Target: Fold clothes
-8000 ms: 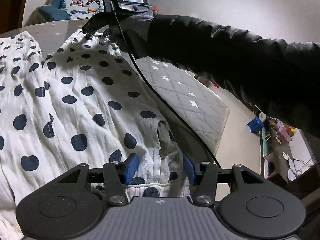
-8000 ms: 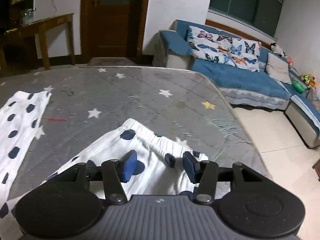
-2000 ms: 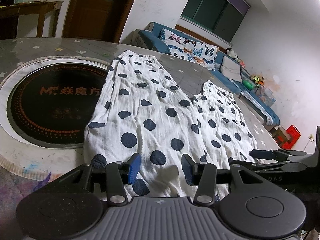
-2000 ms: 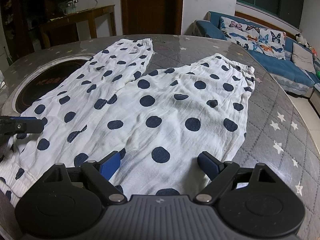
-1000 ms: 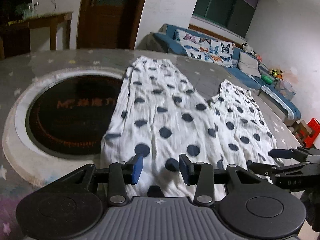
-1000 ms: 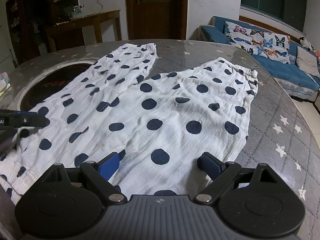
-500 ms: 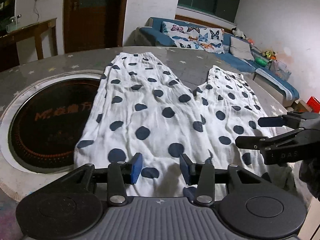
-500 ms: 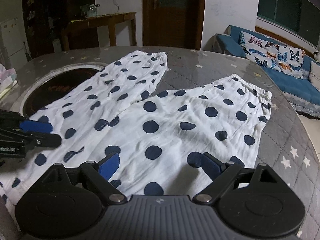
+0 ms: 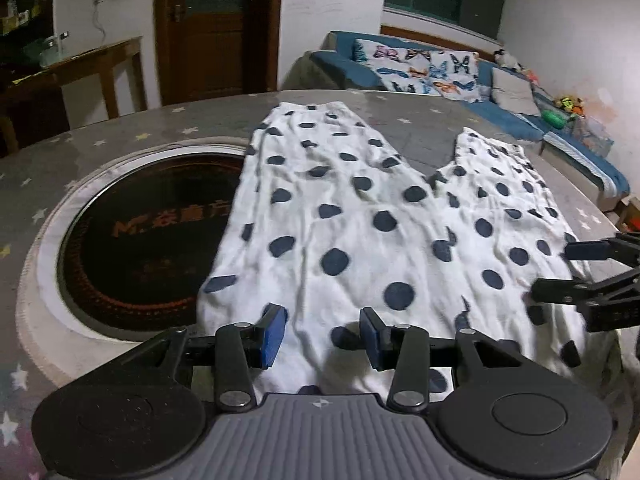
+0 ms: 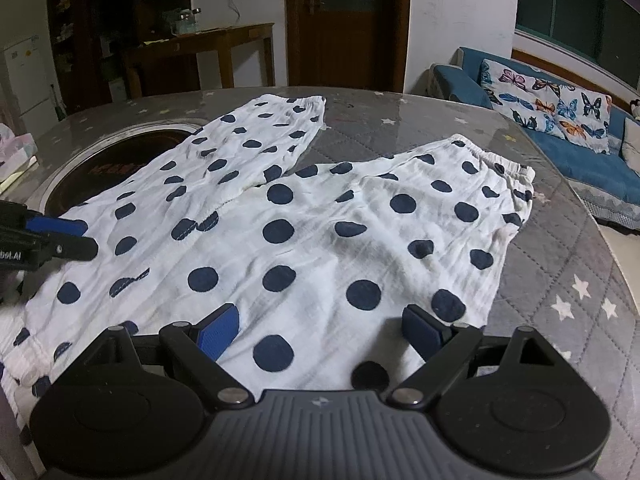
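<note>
The polka-dot trousers (image 9: 360, 216) now lie spread flat on the table (image 9: 32, 168), both legs running away from the jaws and splayed apart in a V, waistband nearest. Eight seconds ago the cloth was bunched and the right gripper was working at a far cuff; it has since been laid out and both tools have come back to the near edge. Judgement: spreading is done and the first fold, probably one leg over the other, is not yet begun.

The left gripper (image 9: 322, 336) hangs over the waist end, tilted downward. Its jaws stand partly apart with cloth showing below the gap; the pads press on nothing. One leg overlaps the dark round inset (image 9: 132, 240) to the left of these jaws.

The right gripper (image 10: 320, 330) is likewise tilted down over the other half of the waist, jaws wide apart and empty, cloth beneath them. Each tool appears at the other's side, near but apart.
</note>
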Demonstrator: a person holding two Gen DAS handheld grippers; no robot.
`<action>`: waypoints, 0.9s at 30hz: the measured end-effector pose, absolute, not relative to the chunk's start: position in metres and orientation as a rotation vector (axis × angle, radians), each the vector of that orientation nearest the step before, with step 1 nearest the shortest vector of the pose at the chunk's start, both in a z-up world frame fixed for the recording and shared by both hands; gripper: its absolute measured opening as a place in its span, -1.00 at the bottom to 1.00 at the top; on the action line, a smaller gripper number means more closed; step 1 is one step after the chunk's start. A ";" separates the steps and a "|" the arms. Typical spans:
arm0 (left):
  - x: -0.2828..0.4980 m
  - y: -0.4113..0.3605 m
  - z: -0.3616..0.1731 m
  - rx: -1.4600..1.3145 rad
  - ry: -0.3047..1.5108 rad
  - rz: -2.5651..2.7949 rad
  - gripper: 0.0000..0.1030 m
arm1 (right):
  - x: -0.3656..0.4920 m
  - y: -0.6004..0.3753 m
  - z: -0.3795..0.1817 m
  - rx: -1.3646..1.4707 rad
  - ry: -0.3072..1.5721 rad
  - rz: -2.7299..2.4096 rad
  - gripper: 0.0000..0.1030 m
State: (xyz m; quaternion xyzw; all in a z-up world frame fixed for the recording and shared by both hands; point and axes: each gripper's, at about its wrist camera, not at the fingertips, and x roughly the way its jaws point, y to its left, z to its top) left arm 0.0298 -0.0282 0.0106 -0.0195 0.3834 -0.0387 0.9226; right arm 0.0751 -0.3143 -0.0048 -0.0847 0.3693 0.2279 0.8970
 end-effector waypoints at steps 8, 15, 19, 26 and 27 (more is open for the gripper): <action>0.032 -0.039 0.033 -0.010 0.747 -0.066 -0.12 | 0.090 -0.331 0.018 -0.199 0.703 0.509 0.76; 0.053 -0.058 0.028 -0.004 0.775 -0.097 -0.12 | 0.146 -0.330 0.017 -0.211 0.701 0.525 0.75; 0.064 -0.055 0.018 -0.005 0.808 -0.076 -0.12 | 0.179 -0.332 0.008 -0.206 0.740 0.520 0.75; 0.070 -0.046 0.010 -0.007 0.829 -0.035 -0.12 | 0.215 -0.354 -0.010 -0.199 0.790 0.440 0.75; 0.071 -0.046 0.010 -0.005 0.830 -0.031 -0.12 | 0.218 -0.359 -0.011 -0.190 0.793 0.423 0.75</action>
